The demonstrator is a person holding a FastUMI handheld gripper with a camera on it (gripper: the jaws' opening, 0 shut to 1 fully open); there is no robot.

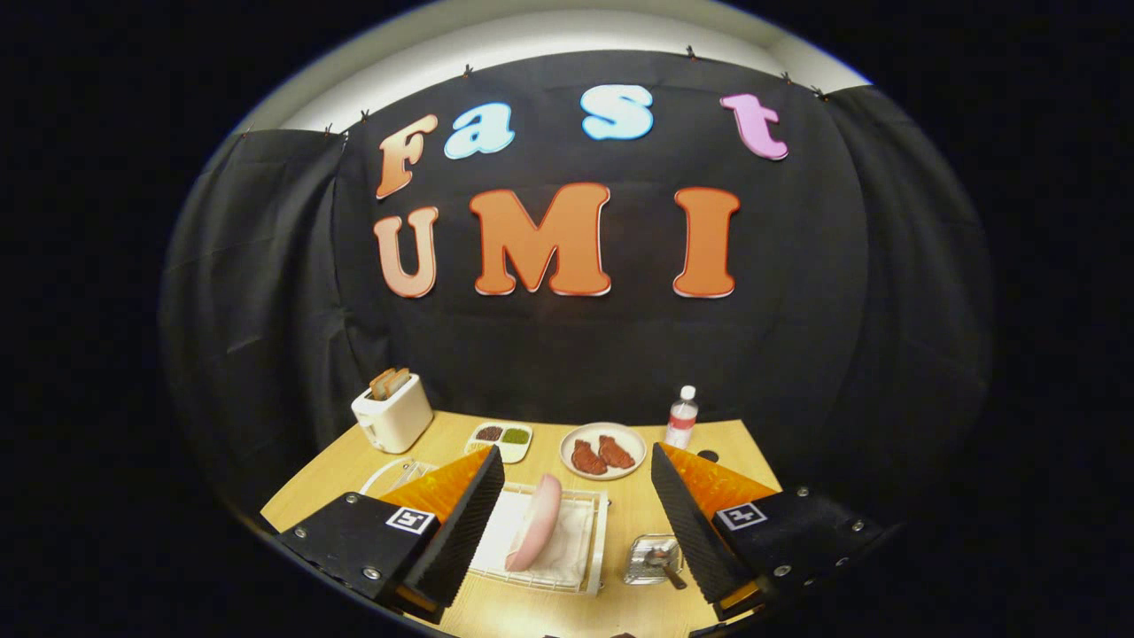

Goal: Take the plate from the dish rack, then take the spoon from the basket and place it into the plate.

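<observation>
A pink plate (537, 523) stands on edge in a white wire dish rack (592, 554) on the wooden table, below and between my fingers. To the rack's right a small metal basket (640, 567) holds a spoon (663, 562), close to the right finger (691, 523). My gripper (576, 532) hangs above the table, wide open, with nothing between its fingers. The left finger (465, 523) covers the rack's left side.
Beyond the rack sit a white toaster (392, 413) with toast, a small tray of two dips (501, 438), a plate with red meat pieces (603, 451) and a clear bottle (681, 417). A wire stand (396, 472) lies left of the rack. The black cloth wall closes the table's back.
</observation>
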